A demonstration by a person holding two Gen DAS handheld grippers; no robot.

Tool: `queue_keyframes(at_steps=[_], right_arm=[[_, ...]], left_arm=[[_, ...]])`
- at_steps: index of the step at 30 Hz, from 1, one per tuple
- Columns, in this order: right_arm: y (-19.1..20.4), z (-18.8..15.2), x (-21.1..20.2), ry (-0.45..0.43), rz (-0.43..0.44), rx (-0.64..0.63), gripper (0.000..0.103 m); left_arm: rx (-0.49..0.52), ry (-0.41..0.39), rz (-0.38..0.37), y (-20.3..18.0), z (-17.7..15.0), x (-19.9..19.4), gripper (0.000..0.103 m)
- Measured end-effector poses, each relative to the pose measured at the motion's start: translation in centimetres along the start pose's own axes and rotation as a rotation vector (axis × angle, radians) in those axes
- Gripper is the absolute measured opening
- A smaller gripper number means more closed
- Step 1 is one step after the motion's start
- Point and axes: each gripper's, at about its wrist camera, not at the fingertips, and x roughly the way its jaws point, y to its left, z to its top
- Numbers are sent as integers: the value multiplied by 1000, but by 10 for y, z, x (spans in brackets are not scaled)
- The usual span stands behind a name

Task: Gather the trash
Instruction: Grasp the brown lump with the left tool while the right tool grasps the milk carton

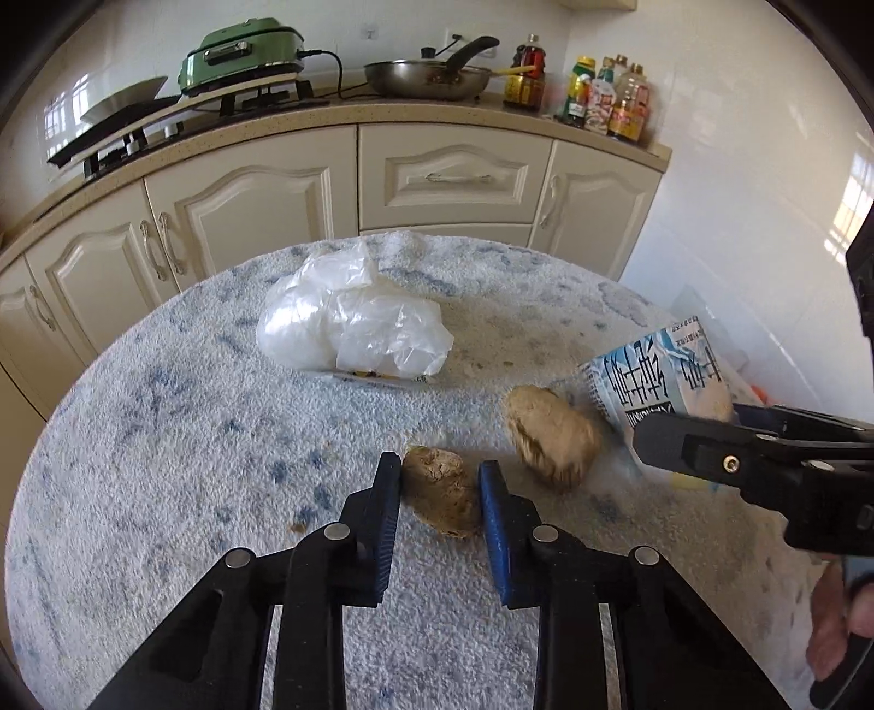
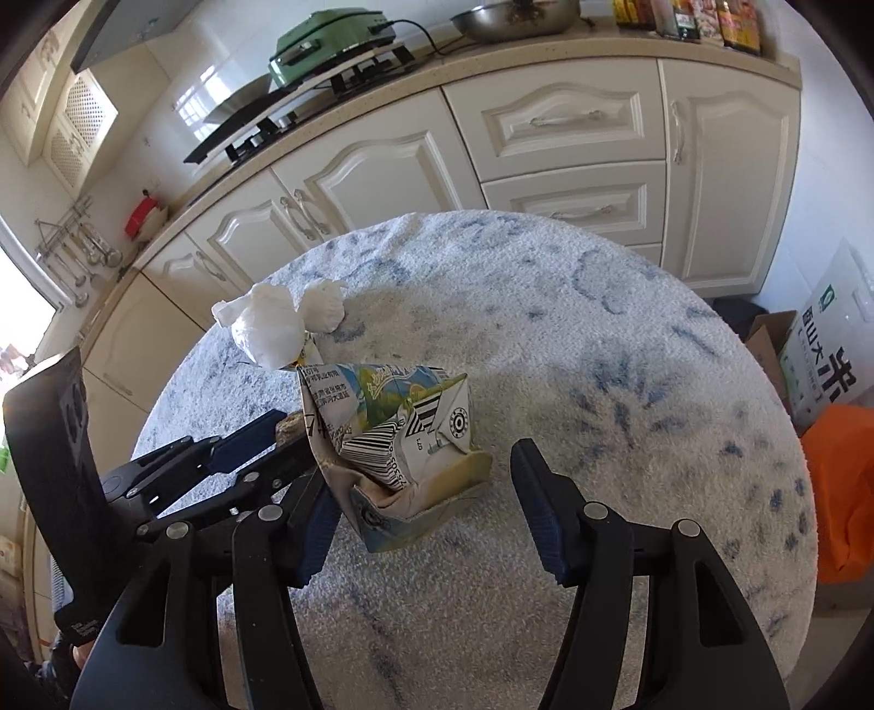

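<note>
On a round table with a blue-white fuzzy cover lie two brown lumps of food scrap, a crumpled clear plastic bag and a crushed milk carton. My left gripper is open around the smaller lump, its fingers close on both sides. The bigger lump lies just right of it. My right gripper is open around the carton, which stands between the fingers. The plastic bag lies beyond. The right gripper shows in the left wrist view, the left gripper in the right wrist view.
Cream kitchen cabinets stand behind the table, with a stove, a green grill, a pan and bottles on the counter. Cardboard boxes and an orange bag sit on the floor at right.
</note>
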Motion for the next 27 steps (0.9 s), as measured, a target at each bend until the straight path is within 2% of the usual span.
queue_keyframes(at_steps=[3, 8, 10, 12, 13, 21, 27], right_arm=[[0, 0, 2, 2, -21, -4, 61], [6, 0, 6, -5, -35, -15, 61], [6, -2, 8, -10, -52, -15, 54], [4, -3, 11, -8, -63, -6, 32], [4, -4, 13, -5, -68, -7, 31], [3, -10, -5, -54, -68, -6, 30], [3, -15, -34, -95, -78, -1, 30]], left_arm=[[-32, 4, -25, 6, -6, -7, 24], [-40, 10, -6, 11, -15, -18, 24], [-35, 13, 3, 5, -18, -23, 24], [-34, 14, -1, 4, -20, -26, 24], [-38, 15, -5, 1, -21, -28, 24], [-54, 3, -29, -7, -22, -41, 24], [-45, -33, -44, -17, -22, -62, 24]])
